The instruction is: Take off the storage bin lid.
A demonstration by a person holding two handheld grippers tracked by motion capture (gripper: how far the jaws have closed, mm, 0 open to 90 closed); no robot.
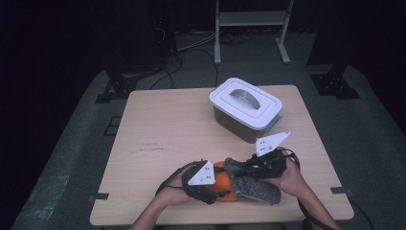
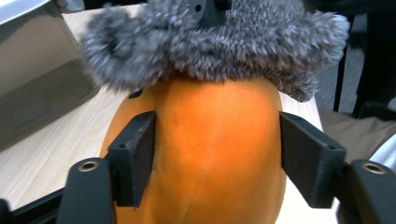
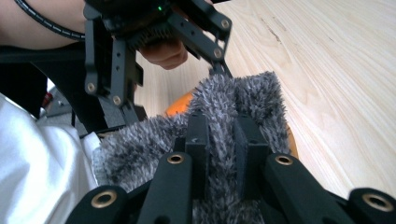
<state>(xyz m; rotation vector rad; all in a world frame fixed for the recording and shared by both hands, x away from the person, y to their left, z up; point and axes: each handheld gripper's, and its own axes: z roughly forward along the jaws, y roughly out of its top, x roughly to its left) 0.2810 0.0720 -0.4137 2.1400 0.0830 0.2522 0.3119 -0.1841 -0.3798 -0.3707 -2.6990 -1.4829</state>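
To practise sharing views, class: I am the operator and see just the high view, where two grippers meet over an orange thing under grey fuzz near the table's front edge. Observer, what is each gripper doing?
Observer: In the left gripper view, the left gripper has its jaws on either side of the orange soft object, against its sides.
Operator: And the right one?
Observer: In the right gripper view, the right gripper is shut on a fold of the grey fuzzy cover.
Operator: Does the cover hide the whole object?
Observer: No. In the left gripper view the cover sits over its far end like a cap, and the near part is bare orange.
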